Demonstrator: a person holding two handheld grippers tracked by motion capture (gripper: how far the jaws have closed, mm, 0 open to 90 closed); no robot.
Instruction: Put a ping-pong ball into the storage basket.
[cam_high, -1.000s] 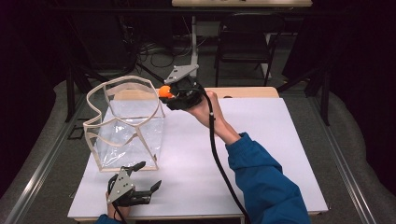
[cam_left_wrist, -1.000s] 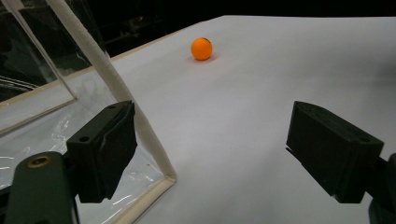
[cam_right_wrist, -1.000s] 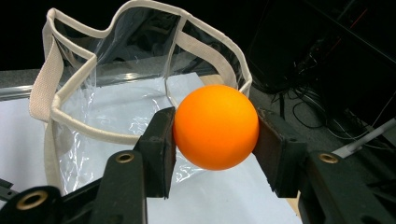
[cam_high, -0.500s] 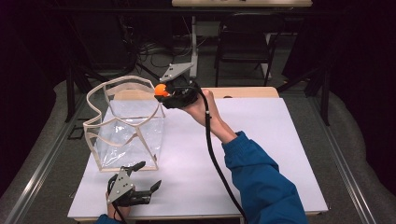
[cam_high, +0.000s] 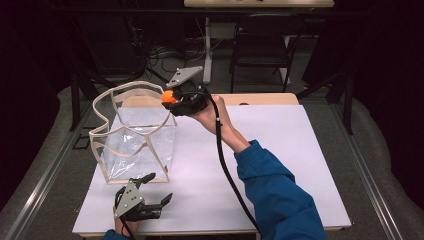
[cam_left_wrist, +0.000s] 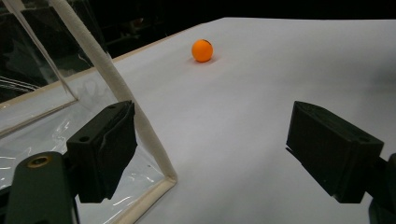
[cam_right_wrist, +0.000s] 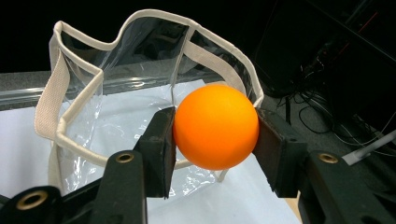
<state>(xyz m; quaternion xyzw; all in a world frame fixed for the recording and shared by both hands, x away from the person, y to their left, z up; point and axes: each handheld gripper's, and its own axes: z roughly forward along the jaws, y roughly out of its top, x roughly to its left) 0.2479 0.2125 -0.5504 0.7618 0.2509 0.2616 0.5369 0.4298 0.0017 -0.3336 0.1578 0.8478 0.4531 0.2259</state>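
Note:
My right gripper (cam_high: 171, 98) is shut on an orange ball (cam_high: 167, 95), held in the air at the far right rim of a clear plastic bag (cam_high: 135, 135) with cream trim. In the right gripper view the ball (cam_right_wrist: 215, 126) sits squeezed between both pads, with the bag's open mouth (cam_right_wrist: 70, 74) just beyond and below. My left gripper (cam_high: 159, 187) rests open near the table's front edge, beside the bag's near corner. In the left gripper view its jaws stand wide apart around nothing, the bag's trimmed edge (cam_left_wrist: 116, 84) runs by the left jaw, and a second orange ball (cam_left_wrist: 202, 50) lies farther off on the table.
The white table (cam_high: 300, 150) has bare room to the right of the bag. A person's arm in a blue sleeve (cam_high: 275, 195) crosses it from the front, with a black cable (cam_high: 225, 165) trailing along. A chair and desk legs stand in the dark behind.
My right gripper has carried the orange ball slightly to the left, closer over the bag's rim. The left gripper has stayed put.

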